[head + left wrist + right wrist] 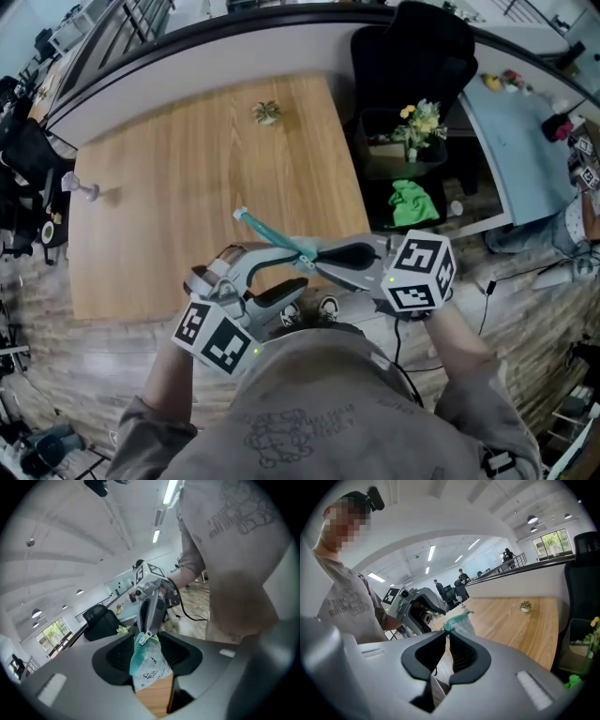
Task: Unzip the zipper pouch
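Tension along the teeth is what matters now. We have the zipper pouch (281, 239) in the air between both tools, over the near edge of the wooden table (169, 178) and touching nothing below. Our left gripper (147, 640) is pressed onto the pouch body: its view shows the pale printed fabric and the teal zipper tape (137, 654) sandwiched between the dark pads. Our right gripper (446, 632) faces it from the opposite side with its jaws nearly together. In the left gripper view their tips pinch the small metal zipper pull (144, 638) at the far end of the teal tape. We cannot tell from any view how much of the zipper is already open.

To do this well, we judge that the right tool should draw the pull straight along the line of the tape, not upward or sideways, so the slider runs instead of jamming. The left pinch needs to be firm and close behind the slider, so the fabric is taut; slack cloth would likely bunch and drag along with the pull. The tab is small and held only at the tips, so a slow, even draw suits better than a jerk, which could slip it free. If the pouch twists, we should square the two tools before pulling.
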`<move>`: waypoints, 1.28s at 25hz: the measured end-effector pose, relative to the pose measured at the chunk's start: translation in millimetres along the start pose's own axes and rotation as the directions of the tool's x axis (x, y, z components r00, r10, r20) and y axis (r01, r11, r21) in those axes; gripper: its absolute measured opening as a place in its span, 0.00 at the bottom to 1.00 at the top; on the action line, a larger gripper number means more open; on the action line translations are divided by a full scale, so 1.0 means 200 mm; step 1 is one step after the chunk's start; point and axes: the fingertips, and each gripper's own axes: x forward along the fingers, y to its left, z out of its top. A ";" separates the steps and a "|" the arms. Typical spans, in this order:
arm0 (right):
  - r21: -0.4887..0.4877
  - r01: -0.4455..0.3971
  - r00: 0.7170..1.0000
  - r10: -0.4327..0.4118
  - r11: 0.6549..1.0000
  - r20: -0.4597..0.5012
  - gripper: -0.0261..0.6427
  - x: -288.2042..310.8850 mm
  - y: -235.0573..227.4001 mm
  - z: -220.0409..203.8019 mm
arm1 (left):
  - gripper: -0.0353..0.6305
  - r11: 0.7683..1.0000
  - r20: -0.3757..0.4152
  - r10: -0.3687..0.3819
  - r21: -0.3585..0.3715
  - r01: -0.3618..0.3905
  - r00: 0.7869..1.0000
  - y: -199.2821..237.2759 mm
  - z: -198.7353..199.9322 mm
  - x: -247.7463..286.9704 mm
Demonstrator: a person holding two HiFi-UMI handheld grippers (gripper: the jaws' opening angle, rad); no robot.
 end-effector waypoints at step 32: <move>0.226 -0.181 0.980 0.157 0.957 0.119 0.09 -0.14 -0.01 -0.04 | 0.11 0.930 0.268 0.011 -0.358 0.089 0.963 0.09 0.09 0.01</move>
